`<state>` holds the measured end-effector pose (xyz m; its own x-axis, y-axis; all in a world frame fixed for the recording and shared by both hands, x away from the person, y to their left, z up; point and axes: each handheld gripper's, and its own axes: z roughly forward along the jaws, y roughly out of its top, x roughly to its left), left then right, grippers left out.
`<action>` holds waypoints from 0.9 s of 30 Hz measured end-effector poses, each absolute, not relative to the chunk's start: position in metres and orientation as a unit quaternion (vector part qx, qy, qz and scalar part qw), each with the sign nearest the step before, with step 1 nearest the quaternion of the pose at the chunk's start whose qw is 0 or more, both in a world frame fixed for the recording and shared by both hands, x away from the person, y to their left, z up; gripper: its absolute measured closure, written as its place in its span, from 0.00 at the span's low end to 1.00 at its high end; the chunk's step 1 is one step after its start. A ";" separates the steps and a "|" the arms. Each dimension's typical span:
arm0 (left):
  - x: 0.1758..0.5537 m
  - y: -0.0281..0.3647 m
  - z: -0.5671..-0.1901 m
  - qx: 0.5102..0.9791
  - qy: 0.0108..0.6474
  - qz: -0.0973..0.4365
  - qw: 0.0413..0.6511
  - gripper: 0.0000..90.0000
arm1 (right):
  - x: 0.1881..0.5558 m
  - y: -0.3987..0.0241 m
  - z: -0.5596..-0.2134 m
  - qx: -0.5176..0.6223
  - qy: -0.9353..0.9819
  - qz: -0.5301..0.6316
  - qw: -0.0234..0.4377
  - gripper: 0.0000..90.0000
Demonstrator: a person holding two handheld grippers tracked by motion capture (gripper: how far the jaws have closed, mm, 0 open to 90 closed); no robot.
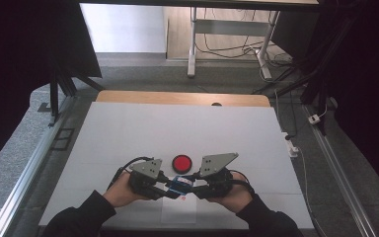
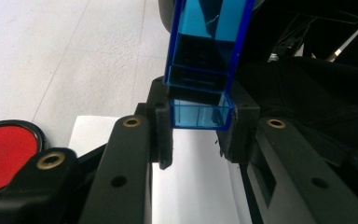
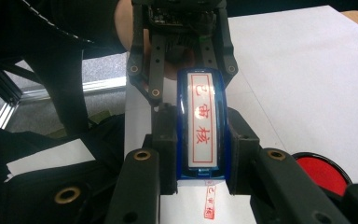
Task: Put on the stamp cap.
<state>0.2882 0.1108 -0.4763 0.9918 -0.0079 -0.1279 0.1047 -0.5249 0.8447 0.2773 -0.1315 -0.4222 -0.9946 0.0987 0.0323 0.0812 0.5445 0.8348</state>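
A blue see-through stamp (image 1: 180, 185) with a white label and red characters (image 3: 203, 126) hangs between both grippers just above the table's near edge. My left gripper (image 1: 170, 188) is shut on one end; in the left gripper view its pads (image 2: 162, 122) press the clear blue housing (image 2: 200, 70). My right gripper (image 1: 191, 189) is shut on the other end, its jaws clamping the stamp's sides (image 3: 203, 133). The left gripper (image 3: 191, 77) faces it from across. A round red ink pad (image 1: 181, 163) lies just beyond the stamp.
A white paper slip (image 1: 178, 212) lies under the grippers and bears a small red stamp print (image 3: 209, 198). A large white sheet (image 1: 177, 133) covers the wooden table. A dark knob (image 1: 216, 104) sits at the far edge. Metal rails run along both sides.
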 end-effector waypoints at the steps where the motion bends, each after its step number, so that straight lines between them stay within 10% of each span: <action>1: 0.288 0.111 -0.476 0.872 0.027 -0.058 0.486 0.76 | 0.277 -0.131 -0.422 0.050 0.879 0.474 0.009 0.79; 27: 0.287 0.114 -0.473 0.860 0.009 -0.066 0.506 0.76 | 0.275 -0.130 -0.423 0.044 0.872 0.488 -0.009 0.79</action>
